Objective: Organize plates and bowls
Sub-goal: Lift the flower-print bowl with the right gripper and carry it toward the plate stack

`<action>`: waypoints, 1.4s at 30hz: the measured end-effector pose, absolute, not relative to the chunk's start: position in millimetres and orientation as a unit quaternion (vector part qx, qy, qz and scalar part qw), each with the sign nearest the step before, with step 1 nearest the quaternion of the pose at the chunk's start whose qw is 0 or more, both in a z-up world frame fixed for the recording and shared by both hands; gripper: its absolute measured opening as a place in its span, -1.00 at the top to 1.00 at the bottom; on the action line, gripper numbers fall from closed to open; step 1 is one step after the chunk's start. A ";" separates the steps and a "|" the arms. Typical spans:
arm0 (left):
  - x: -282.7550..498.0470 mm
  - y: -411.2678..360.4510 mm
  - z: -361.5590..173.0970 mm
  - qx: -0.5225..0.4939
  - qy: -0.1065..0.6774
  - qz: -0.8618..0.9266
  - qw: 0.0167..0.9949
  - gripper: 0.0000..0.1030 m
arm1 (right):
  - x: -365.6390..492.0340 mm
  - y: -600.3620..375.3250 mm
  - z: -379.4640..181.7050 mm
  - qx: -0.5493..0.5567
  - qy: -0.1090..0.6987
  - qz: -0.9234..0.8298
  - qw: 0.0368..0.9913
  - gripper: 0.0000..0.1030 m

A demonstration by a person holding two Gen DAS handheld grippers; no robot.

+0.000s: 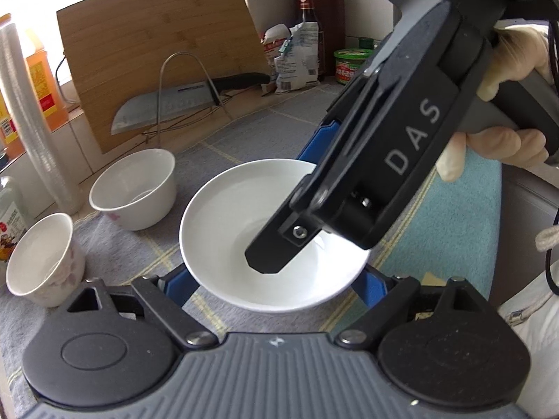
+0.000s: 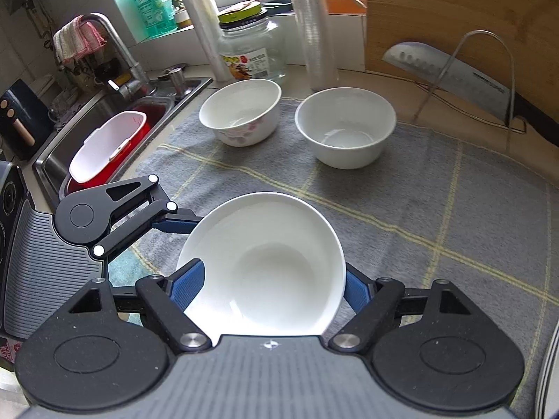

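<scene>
Grey checked cloth (image 2: 436, 209) — sink (image 2: 115, 111) beyond.

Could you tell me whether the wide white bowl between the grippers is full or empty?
Empty: the wide white bowl shows a bare, clean white inside in both wrist views.

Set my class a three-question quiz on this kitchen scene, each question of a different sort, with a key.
1. True or false: a floral bowl stands beside a plain bowl on the mat.
2. What do the right gripper's fingers flank? A. wide bowl B. knife C. jar
3. What is draped over the tap?

Key: 1 true; 2 A; 3 a rag.
</scene>
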State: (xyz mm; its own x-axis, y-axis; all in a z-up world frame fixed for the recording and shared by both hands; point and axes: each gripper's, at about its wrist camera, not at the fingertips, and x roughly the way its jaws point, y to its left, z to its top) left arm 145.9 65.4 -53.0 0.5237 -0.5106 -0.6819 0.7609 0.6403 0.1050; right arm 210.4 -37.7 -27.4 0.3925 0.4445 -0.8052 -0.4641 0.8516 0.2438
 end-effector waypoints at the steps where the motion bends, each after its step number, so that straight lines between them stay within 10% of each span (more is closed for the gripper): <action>1: 146.9 57.8 -53.0 0.200 0.311 -0.379 0.848 -0.77 | 209.6 -45.9 -27.4 -0.008 0.480 0.267 0.836 -0.68; 28: 169.8 -12.0 -80.5 0.187 0.312 -0.404 0.840 -0.84 | 221.8 -124.4 -54.6 0.013 0.480 0.209 0.852 -0.69; 42: 156.7 30.9 -75.8 0.142 0.342 -0.358 0.857 -0.97 | 210.1 -121.5 -35.6 -0.016 0.430 0.176 0.885 -1.00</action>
State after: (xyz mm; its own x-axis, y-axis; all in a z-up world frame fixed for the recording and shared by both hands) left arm 156.7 30.9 -75.8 0.5103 -0.5164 -0.6877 0.7103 0.7039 -0.0014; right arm 210.1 -121.5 -35.6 0.5682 0.2980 -0.7670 -0.3253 0.9375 0.1232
